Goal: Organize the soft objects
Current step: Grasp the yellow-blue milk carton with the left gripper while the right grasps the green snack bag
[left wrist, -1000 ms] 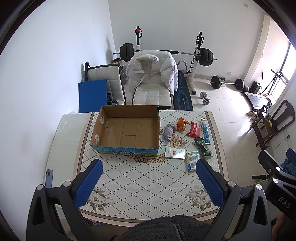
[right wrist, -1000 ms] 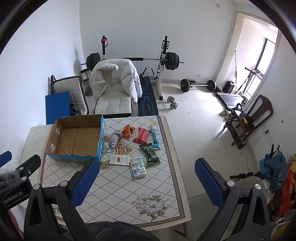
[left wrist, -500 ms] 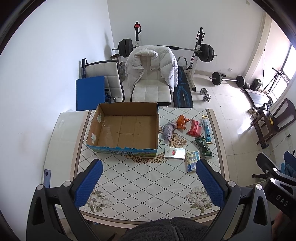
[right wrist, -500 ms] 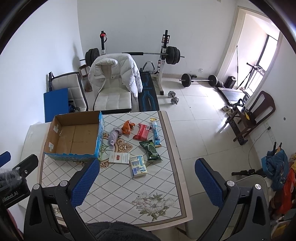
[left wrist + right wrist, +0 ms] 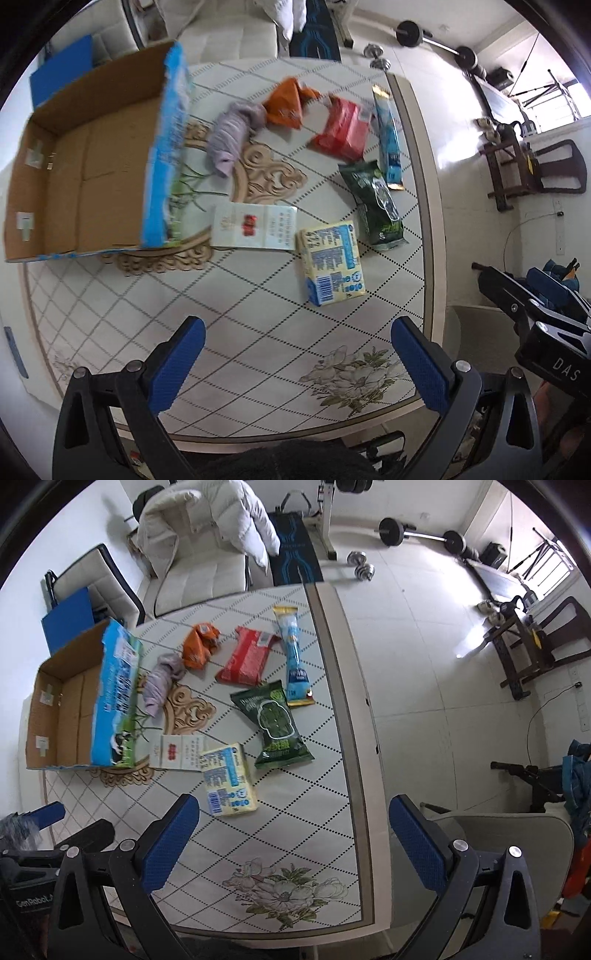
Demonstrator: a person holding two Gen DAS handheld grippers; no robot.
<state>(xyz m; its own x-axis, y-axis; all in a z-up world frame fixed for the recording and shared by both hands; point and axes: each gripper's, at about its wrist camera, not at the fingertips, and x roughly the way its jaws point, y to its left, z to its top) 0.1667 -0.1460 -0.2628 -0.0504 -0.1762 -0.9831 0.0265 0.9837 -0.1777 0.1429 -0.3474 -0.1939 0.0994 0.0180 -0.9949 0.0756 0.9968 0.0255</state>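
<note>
Left gripper [image 5: 297, 363]: jaws spread wide, empty, at the lower centre of the left wrist view above the table [image 5: 229, 332]. The yellow packet [image 5: 332, 260] lies just above the gap between the jaws, apart from both pads.

Right gripper [image 5: 293, 843]: jaws spread wide, empty. In its view the yellow packet [image 5: 229, 779] sits just above the left pad [image 5: 168, 843], not touching. The cardboard box [image 5: 74, 709] stands open at centre left, beside the purple cloth [image 5: 162, 679].

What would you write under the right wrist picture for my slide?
Open right gripper above a patterned table with snack packets, a yellow pack and an empty cardboard box.
</note>
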